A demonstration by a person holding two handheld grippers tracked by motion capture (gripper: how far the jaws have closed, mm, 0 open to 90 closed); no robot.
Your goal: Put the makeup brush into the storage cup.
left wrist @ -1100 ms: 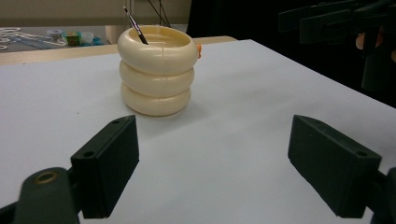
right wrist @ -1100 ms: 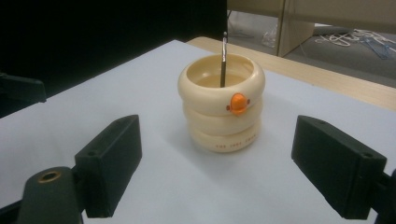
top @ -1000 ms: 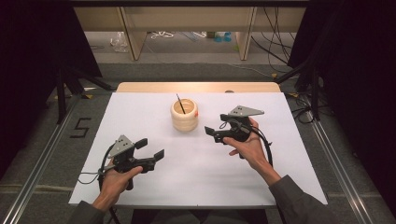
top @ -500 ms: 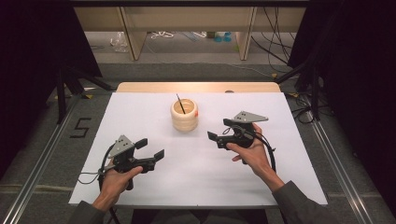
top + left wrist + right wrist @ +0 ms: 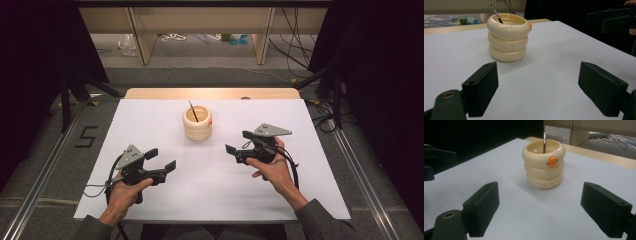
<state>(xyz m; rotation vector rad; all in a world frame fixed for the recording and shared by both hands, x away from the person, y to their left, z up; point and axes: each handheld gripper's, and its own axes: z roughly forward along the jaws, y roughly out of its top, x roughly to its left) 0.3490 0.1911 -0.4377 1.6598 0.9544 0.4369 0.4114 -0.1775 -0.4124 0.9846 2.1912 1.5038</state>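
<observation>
A cream ribbed cup [image 5: 197, 124] shaped like three stacked rings stands upright at the middle back of the white table [image 5: 150, 115]. A thin dark stick [image 5: 193, 111] leans inside it. The cup [image 5: 543, 164] has a small orange knob [image 5: 552, 161] on its upper ring in the right gripper view. My left gripper [image 5: 162, 159] is held over the front left of the table, open and empty. My right gripper [image 5: 240, 142] is held right of the cup, open and empty. The cup [image 5: 508, 37] stands ahead of the left jaws, well apart from them.
A wooden strip [image 5: 210, 93] runs along the table's far edge. Metal rails [image 5: 45, 170] flank the table on both sides. Wooden furniture legs [image 5: 142, 40] and cables [image 5: 300, 45] lie on the floor behind. The other gripper [image 5: 610, 18] shows at the left gripper view's upper right.
My right gripper has drawn back toward the front right, away from the cup. The left gripper has stayed in place.
</observation>
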